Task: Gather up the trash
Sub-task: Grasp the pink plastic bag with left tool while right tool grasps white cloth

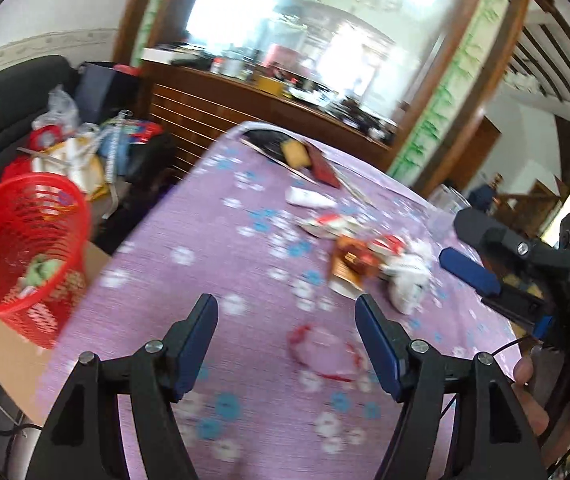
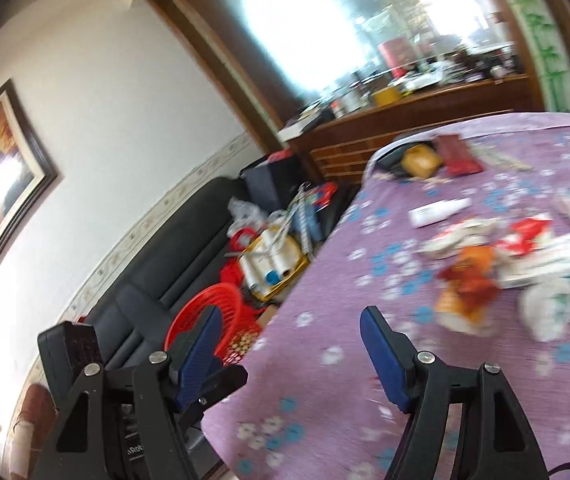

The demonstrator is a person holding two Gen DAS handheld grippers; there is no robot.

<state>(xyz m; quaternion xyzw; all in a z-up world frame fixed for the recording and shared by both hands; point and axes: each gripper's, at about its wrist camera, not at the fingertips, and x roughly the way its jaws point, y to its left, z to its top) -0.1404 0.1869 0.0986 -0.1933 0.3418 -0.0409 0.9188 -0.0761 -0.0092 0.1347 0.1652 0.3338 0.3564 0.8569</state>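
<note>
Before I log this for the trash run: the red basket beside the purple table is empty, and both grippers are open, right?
Not quite. The red basket already holds a greenish crumpled piece, as the left wrist view shows. It does stand beside the purple table, and the left gripper and right gripper are open.

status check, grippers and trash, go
Left gripper open, empty. Right gripper open, empty. Wrapper pile on the table; red basket off its left edge. Nothing blocking.

Trash pile (image 1: pixel 369 264) sits right of centre on the tabletop (image 1: pixel 213 264); basket (image 1: pixel 25 248) stands at left, off its edge.
</note>
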